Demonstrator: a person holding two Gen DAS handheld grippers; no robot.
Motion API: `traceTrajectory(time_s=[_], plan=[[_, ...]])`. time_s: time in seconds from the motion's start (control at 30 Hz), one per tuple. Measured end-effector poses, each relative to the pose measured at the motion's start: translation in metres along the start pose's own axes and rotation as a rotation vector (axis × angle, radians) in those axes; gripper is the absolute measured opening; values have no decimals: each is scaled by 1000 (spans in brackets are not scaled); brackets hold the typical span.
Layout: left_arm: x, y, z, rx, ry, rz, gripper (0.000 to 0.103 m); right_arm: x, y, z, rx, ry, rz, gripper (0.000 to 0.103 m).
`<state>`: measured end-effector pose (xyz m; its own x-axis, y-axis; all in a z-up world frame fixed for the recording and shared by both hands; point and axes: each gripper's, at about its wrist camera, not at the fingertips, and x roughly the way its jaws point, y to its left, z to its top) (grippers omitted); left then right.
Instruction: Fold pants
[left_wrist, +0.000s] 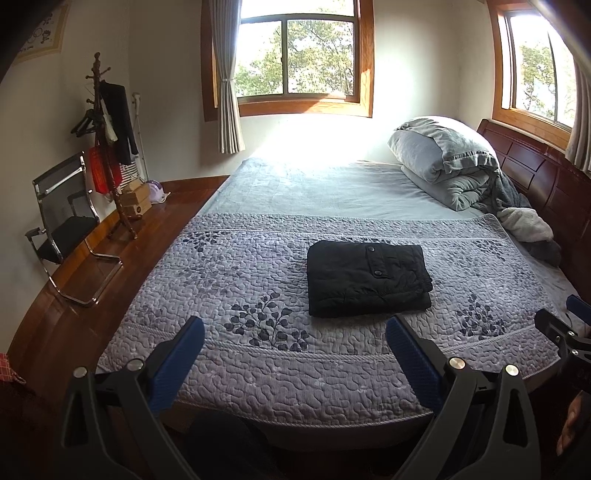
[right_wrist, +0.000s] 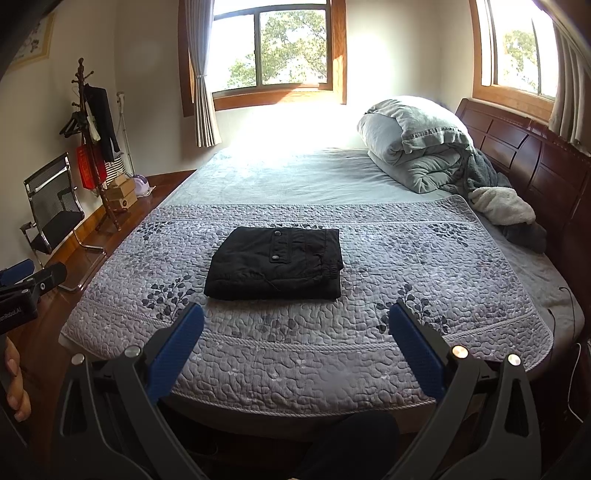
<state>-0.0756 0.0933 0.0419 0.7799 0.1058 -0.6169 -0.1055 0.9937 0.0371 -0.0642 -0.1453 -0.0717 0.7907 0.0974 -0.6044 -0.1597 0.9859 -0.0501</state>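
Observation:
Black pants (left_wrist: 367, 278) lie folded into a compact rectangle on the grey quilted bedspread (left_wrist: 258, 354), snap buttons facing up; they also show in the right wrist view (right_wrist: 277, 264). My left gripper (left_wrist: 295, 328) is open and empty, held back over the bed's near edge, apart from the pants. My right gripper (right_wrist: 295, 315) is open and empty too, just short of the pants. The right gripper's tip shows at the right edge of the left view (left_wrist: 565, 325); the left gripper shows at the left edge of the right view (right_wrist: 26, 284).
A folded grey duvet (left_wrist: 447, 162) and a white fleece (left_wrist: 524, 225) lie by the wooden headboard (left_wrist: 535, 177). A black chair (left_wrist: 62, 221), coat rack (left_wrist: 107, 147) and boxes (left_wrist: 136, 201) stand on the wooden floor at left.

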Motion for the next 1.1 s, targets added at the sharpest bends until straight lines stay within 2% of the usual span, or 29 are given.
traceTrajectory(time_s=[1.1], plan=[[0,-3,-1,15,23,-12,99,3,-2,0,2,8,-28,100]])
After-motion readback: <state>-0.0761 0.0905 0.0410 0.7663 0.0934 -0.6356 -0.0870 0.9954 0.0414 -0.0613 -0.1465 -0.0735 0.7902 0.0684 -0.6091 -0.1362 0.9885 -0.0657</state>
